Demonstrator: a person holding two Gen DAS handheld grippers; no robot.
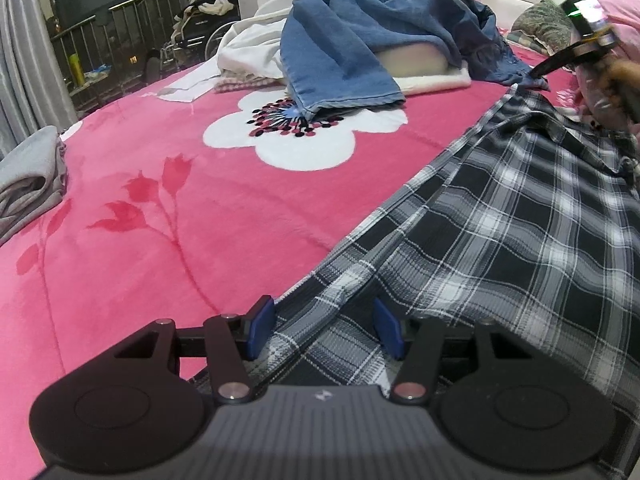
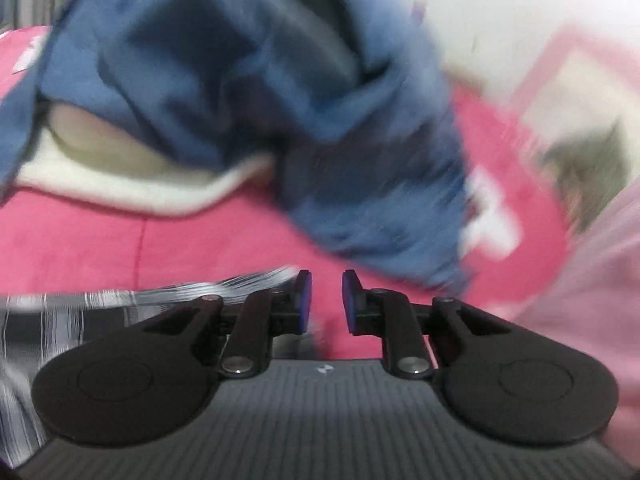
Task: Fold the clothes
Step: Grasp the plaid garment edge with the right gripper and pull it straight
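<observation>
My L gripper [image 1: 324, 328] is wide open, jaws straddling a raised crease at the near end of the plaid shirt [image 1: 500, 216], nothing clamped. R gripper [image 2: 326, 302] is narrow-open w/ pink blanket showing through the gap, holding nothing; R view is motion-blurred so detail there is poor. Shirt lies spread on the bed [image 1: 160, 240] along its right side, long axis running from the near edge by my L gripper up and away toward the R gripper at the far right, where the collar-ish end seems to be, can't confirm. Looks thin, light woven cloth: soft, floppy, will drape and slide easily on the fleece, not fragile. Best hold imo is a hem or corner, pinching one layer edge-on, one gripper per end so it stays taut. Jeans [image 1: 360, 28] are heaped at the far edge over white cloth, heavier and stiffer. Gray folded item [image 1: 28, 184] sits at the left edge.
</observation>
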